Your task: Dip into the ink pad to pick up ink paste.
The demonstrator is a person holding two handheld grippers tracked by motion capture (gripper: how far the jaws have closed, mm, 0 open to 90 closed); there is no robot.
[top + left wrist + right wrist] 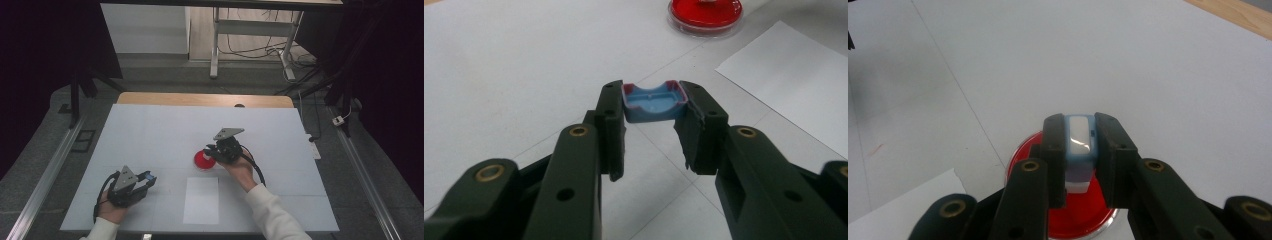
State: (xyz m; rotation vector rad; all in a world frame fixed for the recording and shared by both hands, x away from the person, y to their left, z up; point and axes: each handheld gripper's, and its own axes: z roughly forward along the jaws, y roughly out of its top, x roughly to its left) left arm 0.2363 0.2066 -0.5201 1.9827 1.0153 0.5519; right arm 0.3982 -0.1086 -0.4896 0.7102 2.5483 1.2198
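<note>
Covering most of a wooden table [205, 98], a white sheet [150, 135] forms the work surface; a smaller sheet of paper [201, 199] lies on it at the near edge. Beyond the table stand a grey floor, the legs of a desk frame [215, 45] and loose cables [255, 47], with dark surroundings to either side. Near the centre sits a round clear dish [203, 160] filled with a red substance; in the right gripper view its near half is hidden behind the jaws. The right gripper [214, 150], directly over the dish, is clamped on a small white-and-pale-blue block [1081, 145], whose lower end is out of sight between the jaws. The left gripper [149, 179], well apart at the near left, is closed on a small blue cap [653, 101], a hollow shell with red-stained edges; its underside cannot be made out. The dish rim is cut off at the top of the left gripper view.
</note>
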